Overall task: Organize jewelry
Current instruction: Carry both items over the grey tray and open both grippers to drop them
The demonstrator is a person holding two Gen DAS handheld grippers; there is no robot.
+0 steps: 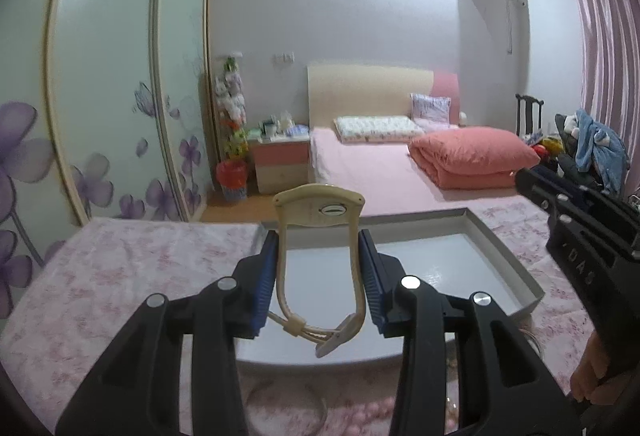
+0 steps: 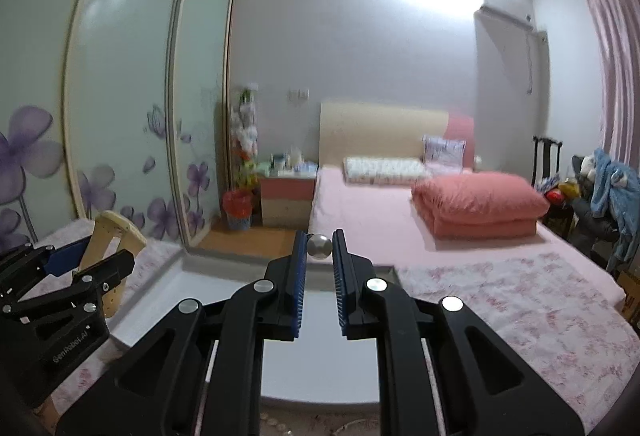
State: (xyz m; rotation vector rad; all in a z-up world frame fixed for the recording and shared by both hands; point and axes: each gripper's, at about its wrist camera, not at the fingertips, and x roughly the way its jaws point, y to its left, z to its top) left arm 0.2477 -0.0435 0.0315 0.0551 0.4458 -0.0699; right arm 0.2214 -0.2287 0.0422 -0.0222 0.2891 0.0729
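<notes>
Bedroom, pink floral cover point(image 1: 132, 276) underfoot of the work, bed point(image 1: 380, 172) beyond. White shallow box point(image 1: 516, 268) lies open on the cover. Left gripper point(image 1: 319, 276) clamped on a cream bracelet-like piece point(image 1: 320, 210), held upright over the box, its clasp end hanging low. Right gripper point(image 2: 319, 268) pinches a small silver ball point(image 2: 319, 246) at its fingertips, above the box's far edge. Pink beads point(image 1: 360, 412) near the frame bottom, blurred; possibly a necklace.

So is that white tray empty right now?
It looks empty: the tray shows only bare white floor where visible. The left gripper, holding a cream bracelet, hides part of it.
</notes>
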